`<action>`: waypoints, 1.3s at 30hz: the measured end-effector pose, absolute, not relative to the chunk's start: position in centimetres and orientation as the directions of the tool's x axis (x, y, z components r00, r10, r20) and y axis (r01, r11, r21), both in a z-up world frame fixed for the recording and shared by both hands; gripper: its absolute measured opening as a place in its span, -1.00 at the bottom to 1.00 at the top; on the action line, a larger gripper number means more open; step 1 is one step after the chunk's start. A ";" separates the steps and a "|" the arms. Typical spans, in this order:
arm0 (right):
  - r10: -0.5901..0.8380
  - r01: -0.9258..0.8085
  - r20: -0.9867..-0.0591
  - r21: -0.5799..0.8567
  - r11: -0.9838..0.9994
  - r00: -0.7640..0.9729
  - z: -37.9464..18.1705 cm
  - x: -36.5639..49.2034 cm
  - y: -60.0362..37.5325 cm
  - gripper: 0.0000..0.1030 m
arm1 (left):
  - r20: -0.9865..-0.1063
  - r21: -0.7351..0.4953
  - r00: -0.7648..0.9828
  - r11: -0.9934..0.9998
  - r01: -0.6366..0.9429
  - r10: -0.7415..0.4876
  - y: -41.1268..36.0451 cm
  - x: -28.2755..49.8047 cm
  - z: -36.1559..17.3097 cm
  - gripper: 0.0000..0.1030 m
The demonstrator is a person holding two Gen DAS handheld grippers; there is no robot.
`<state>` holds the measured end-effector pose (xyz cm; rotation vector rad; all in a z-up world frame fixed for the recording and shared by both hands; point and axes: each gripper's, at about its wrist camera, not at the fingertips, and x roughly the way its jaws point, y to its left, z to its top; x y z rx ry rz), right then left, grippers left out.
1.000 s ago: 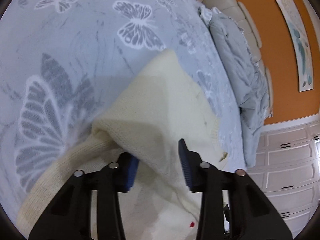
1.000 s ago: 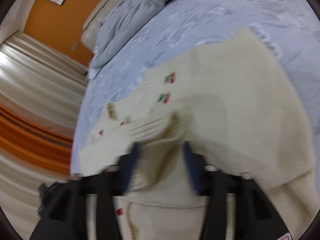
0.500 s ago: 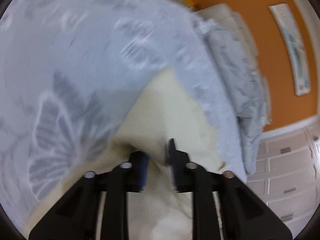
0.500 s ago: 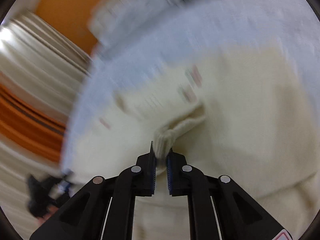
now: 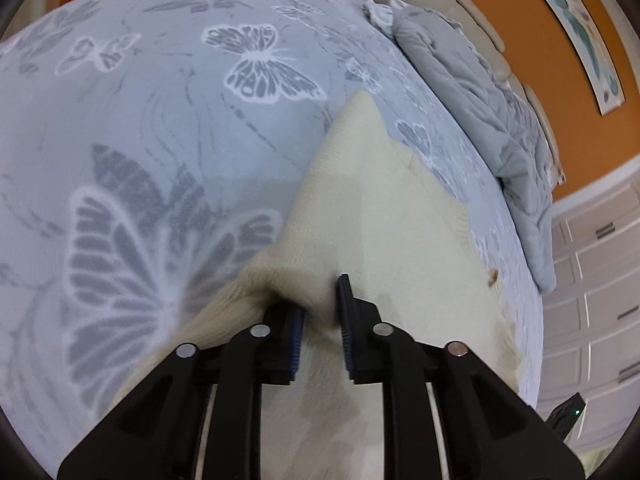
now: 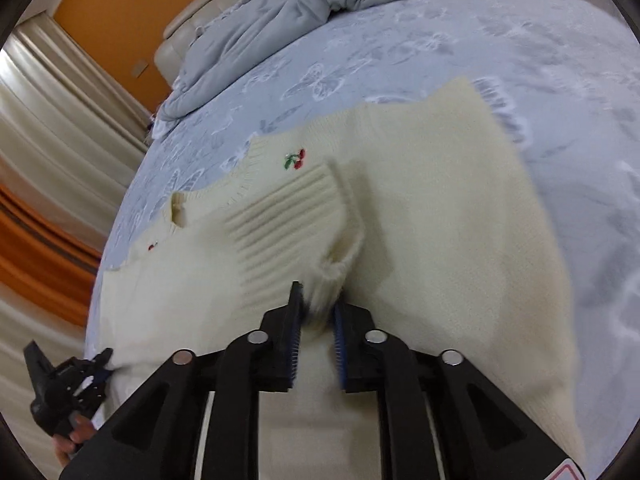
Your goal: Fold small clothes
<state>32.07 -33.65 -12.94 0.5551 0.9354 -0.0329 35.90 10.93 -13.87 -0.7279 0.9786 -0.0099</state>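
Note:
A small cream knit sweater (image 6: 432,200) with cherry embroidery (image 6: 295,159) lies on the bed. Its ribbed sleeve cuff (image 6: 296,220) is folded across the body. My right gripper (image 6: 316,308) has its jaws a little apart, with the cuff's edge between the pads. In the left wrist view the same sweater (image 5: 384,208) lies ahead. My left gripper (image 5: 320,300) has its jaws slightly apart around a raised fold of the knit. The left gripper also shows at the lower left of the right wrist view (image 6: 64,384).
The bed has a grey-blue sheet with butterfly print (image 5: 160,128). A rumpled grey duvet (image 5: 492,112) lies along the headboard (image 6: 200,36). Orange wall, white drawers (image 5: 596,292) and curtains (image 6: 52,152) surround the bed.
Both grippers closed from wide open onto sweater folds, then their jaws parted a little. The right one carried the sleeve cuff across the sweater body.

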 end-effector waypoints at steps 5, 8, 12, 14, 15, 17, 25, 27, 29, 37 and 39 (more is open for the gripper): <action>0.107 0.242 -0.798 0.303 0.922 0.593 -9.6 23.9 -33.6 0.05 | -0.780 -0.489 0.547 0.841 -0.232 -0.303 12.4 30.7 -11.8 0.13; 0.081 0.269 -0.835 0.264 0.926 0.544 -9.6 17.5 -34.8 0.28 | -0.822 -0.439 0.496 0.866 -0.240 -0.279 13.9 25.3 -12.0 0.34; 0.080 0.351 -0.903 0.244 0.904 0.422 -10.7 7.2 -36.2 0.30 | -0.864 -0.429 0.411 0.854 -0.296 -0.291 15.7 17.9 -13.4 0.56; 0.155 0.369 -0.912 0.303 0.879 0.380 -11.4 3.9 -35.8 0.31 | -0.854 -0.458 0.410 0.838 -0.296 -0.322 15.6 14.6 -13.3 0.75; 0.205 0.367 -0.910 0.340 0.866 0.360 -12.0 2.3 -35.1 0.31 | -0.847 -0.484 0.396 0.822 -0.299 -0.354 15.3 13.4 -13.5 0.83; 0.237 0.357 -0.906 0.364 0.860 0.352 -12.6 1.2 -34.1 0.35 | -0.838 -0.514 0.384 0.797 -0.318 -0.387 14.8 12.2 -13.9 0.84; 0.280 0.391 -0.844 0.473 0.790 0.457 -13.5 2.7 -32.7 -0.83 | -0.822 -0.566 0.332 0.725 -0.393 -0.462 13.7 12.3 -14.8 -0.79; 0.295 0.414 -0.827 0.509 0.755 0.479 -12.9 2.5 -33.1 -0.84 | -0.826 -0.562 0.332 0.708 -0.427 -0.456 13.9 11.9 -14.5 -0.81; 0.286 0.390 -0.807 0.519 0.761 0.516 -10.8 1.9 -32.9 -0.86 | -0.833 -0.546 0.352 0.739 -0.396 -0.427 13.9 11.1 -12.8 -0.83; 0.288 0.301 -0.776 0.516 0.802 0.562 -3.7 -5.2 -33.1 -0.87 | -0.826 -0.509 0.403 0.827 -0.237 -0.393 13.5 4.5 -5.1 -0.85; 0.297 0.290 -0.792 0.501 0.815 0.534 -3.4 -7.1 -32.3 -0.87 | -0.833 -0.506 0.381 0.831 -0.230 -0.402 13.6 2.1 -4.8 -0.85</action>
